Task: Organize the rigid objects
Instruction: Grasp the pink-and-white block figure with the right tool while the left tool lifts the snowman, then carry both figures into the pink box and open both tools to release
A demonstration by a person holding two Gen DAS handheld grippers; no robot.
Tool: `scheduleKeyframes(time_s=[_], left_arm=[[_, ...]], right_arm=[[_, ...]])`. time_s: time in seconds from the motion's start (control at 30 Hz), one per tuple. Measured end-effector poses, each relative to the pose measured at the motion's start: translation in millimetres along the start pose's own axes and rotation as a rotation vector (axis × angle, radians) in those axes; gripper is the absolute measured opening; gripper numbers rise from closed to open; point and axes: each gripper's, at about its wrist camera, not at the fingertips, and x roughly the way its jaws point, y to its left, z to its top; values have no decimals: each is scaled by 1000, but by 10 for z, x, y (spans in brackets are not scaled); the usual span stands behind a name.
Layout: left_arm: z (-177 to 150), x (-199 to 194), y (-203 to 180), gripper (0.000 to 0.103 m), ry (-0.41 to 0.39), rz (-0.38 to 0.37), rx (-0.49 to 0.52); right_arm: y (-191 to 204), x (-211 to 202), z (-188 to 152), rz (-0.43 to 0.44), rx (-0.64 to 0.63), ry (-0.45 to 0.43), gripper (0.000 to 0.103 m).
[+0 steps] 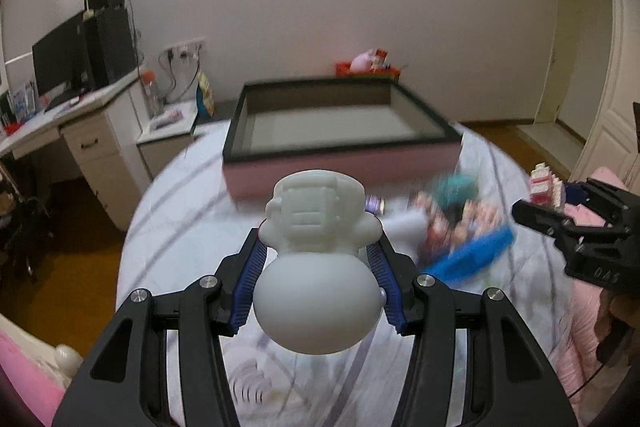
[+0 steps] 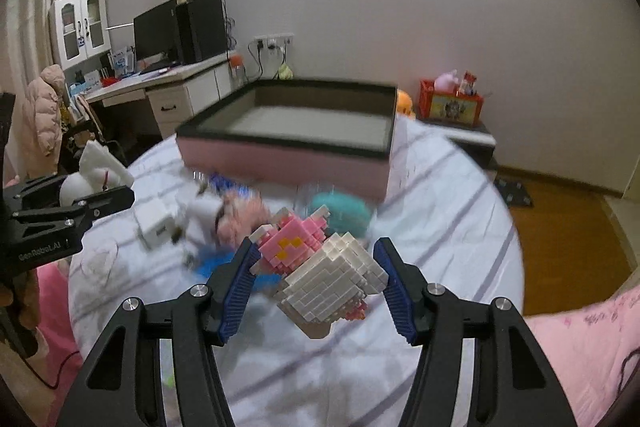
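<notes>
My left gripper [image 1: 318, 239] is shut on a white astronaut-like figurine [image 1: 316, 267], held above the bed. My right gripper [image 2: 315, 247] is shut on a pink and white block-built figure [image 2: 328, 267], its blue pads pressing both sides. Each gripper shows at the edge of the other view: the right gripper [image 1: 536, 217] with the block figure [image 1: 546, 187], the left gripper [image 2: 104, 201] with the white figurine [image 2: 86, 183]. Ahead on the bed stands an empty pink box with a black rim [image 1: 344, 167] [image 2: 280, 159]. Between box and grippers lie blurred toys: a teal ball [image 2: 340, 213], a white charger [image 2: 156, 223] and a blue piece [image 1: 472, 251].
The striped white bedsheet [image 2: 440, 211] ends in wooden floor [image 1: 80, 259] on both sides. A desk with a monitor [image 1: 60, 63] stands at the left, a nightstand [image 1: 168, 131] beside it. A red crate with toys [image 2: 450, 105] sits beyond the box. A pink blanket [image 2: 580, 339] lies at the right.
</notes>
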Motion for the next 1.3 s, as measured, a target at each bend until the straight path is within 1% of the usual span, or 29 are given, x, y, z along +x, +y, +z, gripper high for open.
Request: scheduleKeyframes(time_s=[0.13, 0.23, 0.3, 0.37, 0.43, 0.57, 0.73, 0.8, 0.83, 0.9, 1.0, 1.03, 1.07, 1.13, 1.2, 1.3], left_arm=[[355, 30, -52, 53, -57, 15, 35], [640, 121, -54, 53, -89, 4, 40], [772, 204, -74, 53, -87, 24, 49], [887, 275, -93, 53, -89, 9, 49], [1000, 376, -100, 53, -87, -11, 59], [1208, 577, -19, 53, -84, -18, 53], [1422, 812, 24, 53, -62, 1, 72], [1512, 948, 48, 53, -71, 26, 86], [1518, 1014, 53, 53, -67, 43, 91], [1483, 1234, 76, 53, -27, 61, 98], [1392, 1537, 142, 53, 45, 24, 55], [1358, 1629, 163, 53, 66, 17, 36], [1342, 1699, 176, 53, 80, 24, 30], [1314, 1848, 187, 53, 114, 50, 39], [1272, 1970, 195, 53, 155, 69, 44], [1200, 2114, 187, 53, 212, 65, 25]], right_arm=[[-4, 82, 294, 0, -13, -40, 60], [43, 202, 455, -5, -37, -45, 60], [23, 303, 558, -15, -33, -40, 60], [-19, 380, 656, -5, -15, -33, 60], [-63, 401, 777, -18, -18, -50, 60], [-130, 489, 1081, -39, -28, -69, 60], [-191, 755, 1425, -44, -49, -47, 60], [-209, 900, 1538, -44, -61, -28, 60], [-185, 995, 1552, -39, -77, -5, 60], [-84, 1276, 1492, -50, -132, 64, 60], [-50, 1615, 1391, -24, -118, 134, 60], [-49, 1684, 1374, -20, -109, 147, 60], [-51, 1764, 1355, -36, -108, 163, 60], [-92, 1878, 1351, -37, -101, 193, 60], [-102, 2001, 1312, -24, -86, 241, 60], [-145, 2101, 1258, -34, -71, 283, 60]])
